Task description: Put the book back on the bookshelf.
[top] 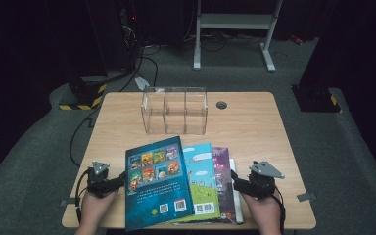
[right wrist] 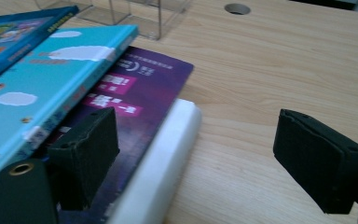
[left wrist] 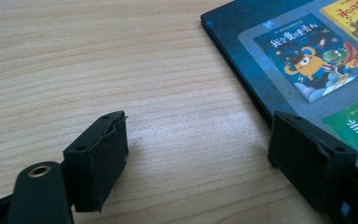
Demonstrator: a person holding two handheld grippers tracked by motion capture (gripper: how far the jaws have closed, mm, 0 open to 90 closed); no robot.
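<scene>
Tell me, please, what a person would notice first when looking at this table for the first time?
Most striking is the fanned stack of books at the near edge: a dark blue book on top, a light blue one beneath, then a purple one. An open left gripper and an open right gripper flank the stack. Farther back on the table stands a clear three-compartment box.

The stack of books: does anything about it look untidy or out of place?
Yes. The books are fanned, not squared. The dark blue book on top is tilted and hangs past the table's near edge. The light blue book, purple book and a white one stick out to its right in steps.
</scene>
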